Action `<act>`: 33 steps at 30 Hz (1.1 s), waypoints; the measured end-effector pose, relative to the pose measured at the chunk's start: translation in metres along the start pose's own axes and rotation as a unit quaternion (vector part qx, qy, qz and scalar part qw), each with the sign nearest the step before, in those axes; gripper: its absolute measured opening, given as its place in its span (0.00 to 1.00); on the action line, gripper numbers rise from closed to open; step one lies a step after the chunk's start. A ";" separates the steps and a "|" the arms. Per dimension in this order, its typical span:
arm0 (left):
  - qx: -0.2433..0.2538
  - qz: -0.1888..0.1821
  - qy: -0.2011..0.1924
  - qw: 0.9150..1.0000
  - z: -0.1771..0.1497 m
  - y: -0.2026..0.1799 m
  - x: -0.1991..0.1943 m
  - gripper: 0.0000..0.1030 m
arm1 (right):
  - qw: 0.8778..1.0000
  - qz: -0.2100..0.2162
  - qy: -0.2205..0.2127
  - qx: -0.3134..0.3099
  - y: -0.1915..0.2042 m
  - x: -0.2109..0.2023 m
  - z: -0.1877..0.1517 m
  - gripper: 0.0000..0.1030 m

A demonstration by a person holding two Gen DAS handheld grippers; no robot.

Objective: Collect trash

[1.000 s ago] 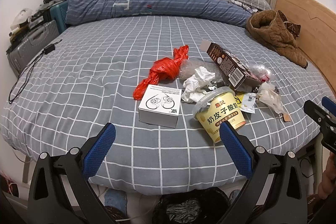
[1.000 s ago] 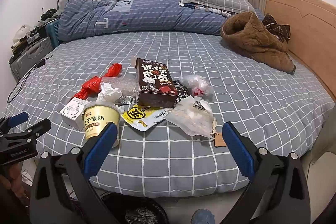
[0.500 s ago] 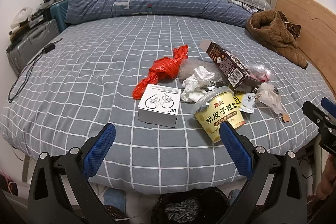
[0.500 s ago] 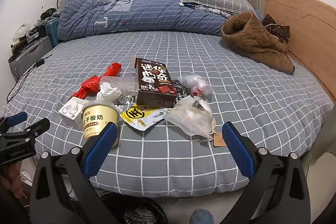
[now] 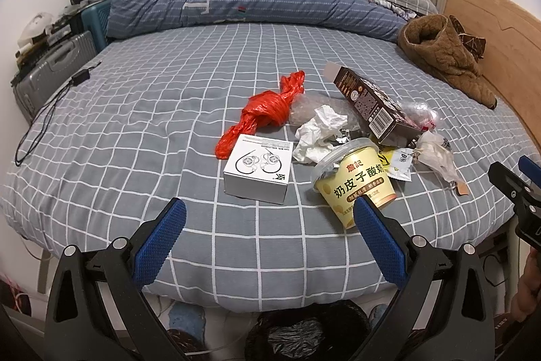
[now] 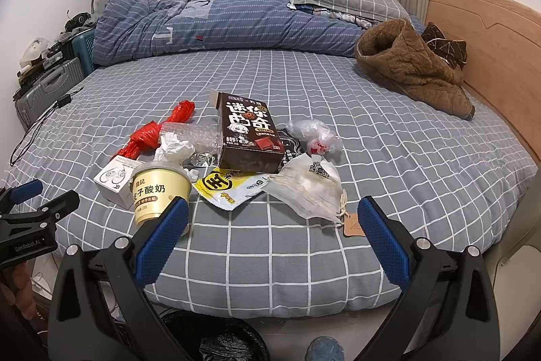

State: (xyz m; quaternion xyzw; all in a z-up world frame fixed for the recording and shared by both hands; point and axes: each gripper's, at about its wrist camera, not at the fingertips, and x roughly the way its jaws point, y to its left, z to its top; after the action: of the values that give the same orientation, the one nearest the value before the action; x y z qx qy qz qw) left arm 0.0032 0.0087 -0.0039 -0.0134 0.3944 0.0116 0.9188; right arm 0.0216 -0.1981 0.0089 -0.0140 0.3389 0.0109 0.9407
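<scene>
Both the left gripper and right gripper hover with fingers wide and empty at the bed's near edge. The trash pile sits mid-bed: yogurt cup, white box, brown carton; what looks like a black bin bag lies below.

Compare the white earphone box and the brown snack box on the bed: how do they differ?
The white earphone box is small, closed and lies flat on the bedsheet. The brown snack box is larger and darker, has an open end flap, and rests tilted on other trash. Both are cardboard cartons, untouched by either gripper.
</scene>
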 end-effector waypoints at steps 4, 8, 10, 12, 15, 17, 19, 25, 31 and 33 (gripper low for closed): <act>0.003 -0.005 0.006 1.000 0.001 -0.006 0.006 0.94 | 1.000 -0.001 0.011 0.000 -0.006 0.013 -0.003 0.93; 0.013 -0.016 0.012 1.000 0.004 -0.023 0.016 0.94 | 1.000 -0.010 0.016 0.001 -0.014 0.028 -0.005 0.93; 0.016 -0.019 0.018 1.000 0.005 -0.033 0.024 0.94 | 1.000 -0.013 0.021 0.006 -0.022 0.040 -0.005 0.93; 0.020 -0.024 0.024 0.999 0.006 -0.043 0.033 0.94 | 0.999 -0.018 0.026 0.009 -0.027 0.052 -0.005 0.93; 0.027 -0.029 0.032 0.999 0.006 -0.055 0.045 0.94 | 0.999 -0.025 0.035 0.018 -0.039 0.069 -0.004 0.93; 0.028 -0.032 0.038 0.998 0.007 -0.063 0.054 0.94 | 0.998 -0.026 0.041 0.026 -0.044 0.079 -0.005 0.93; 0.027 -0.036 0.043 0.998 0.008 -0.069 0.062 0.94 | 0.998 -0.029 0.049 0.031 -0.049 0.090 -0.005 0.93; 0.025 -0.040 0.057 0.997 0.010 -0.085 0.083 0.94 | 0.998 -0.031 0.051 0.023 -0.054 0.115 0.004 0.91; 0.007 -0.038 0.072 0.997 0.014 -0.090 0.104 0.94 | 0.996 -0.018 0.073 0.045 -0.062 0.143 0.006 0.88; 0.001 -0.035 0.073 0.997 0.015 -0.092 0.109 0.94 | 0.996 -0.007 0.079 0.052 -0.062 0.151 0.006 0.87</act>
State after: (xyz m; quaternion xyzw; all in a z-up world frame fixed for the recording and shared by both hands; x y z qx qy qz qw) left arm 0.0923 -0.0812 -0.0713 -0.0273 0.4595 -0.0216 0.8875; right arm 0.1438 -0.2580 -0.0815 0.0314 0.4117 -0.0148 0.9107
